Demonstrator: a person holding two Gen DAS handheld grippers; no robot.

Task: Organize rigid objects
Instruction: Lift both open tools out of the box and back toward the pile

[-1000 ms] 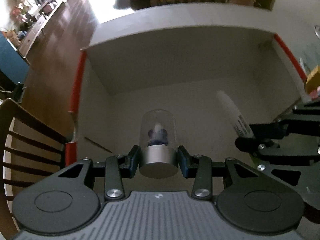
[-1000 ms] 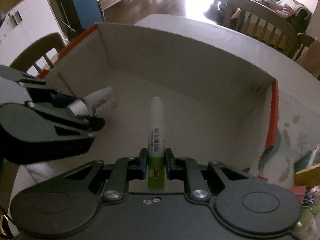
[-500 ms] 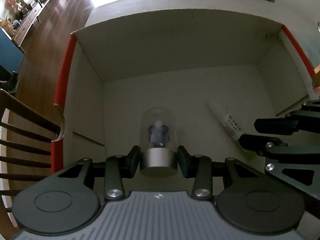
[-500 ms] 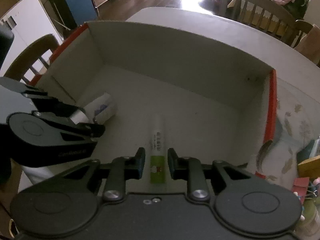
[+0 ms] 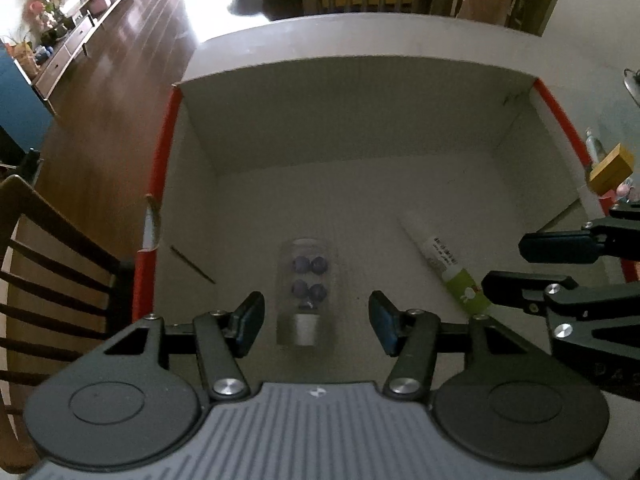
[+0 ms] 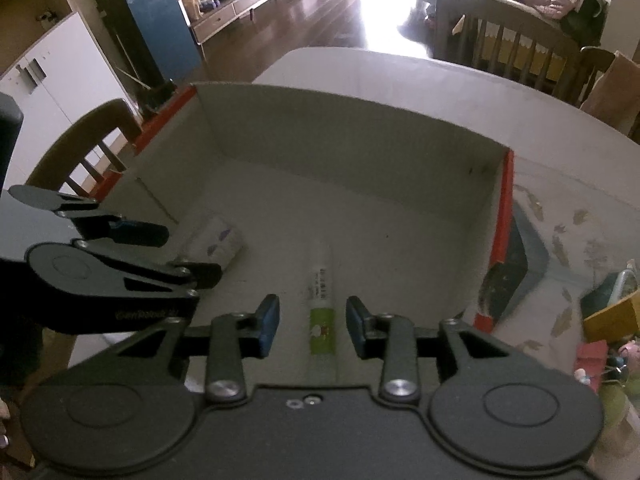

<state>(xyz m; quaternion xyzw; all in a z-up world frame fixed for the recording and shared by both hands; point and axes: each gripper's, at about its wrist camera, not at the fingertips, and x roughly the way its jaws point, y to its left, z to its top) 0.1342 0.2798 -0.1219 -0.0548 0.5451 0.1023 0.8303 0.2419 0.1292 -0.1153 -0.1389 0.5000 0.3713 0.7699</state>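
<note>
Where wood floor [image 5: 120, 60] gleams, white table [image 6: 400, 76] bears cardboard box [image 5: 360, 128].

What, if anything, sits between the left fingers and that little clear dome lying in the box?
Nothing visible does. The clear dome lies on the floor of the cardboard box, right below the left gripper, whose jaws are opening with bare space on either side of it. The green-and-white tube lies off to one side, apart.
</note>
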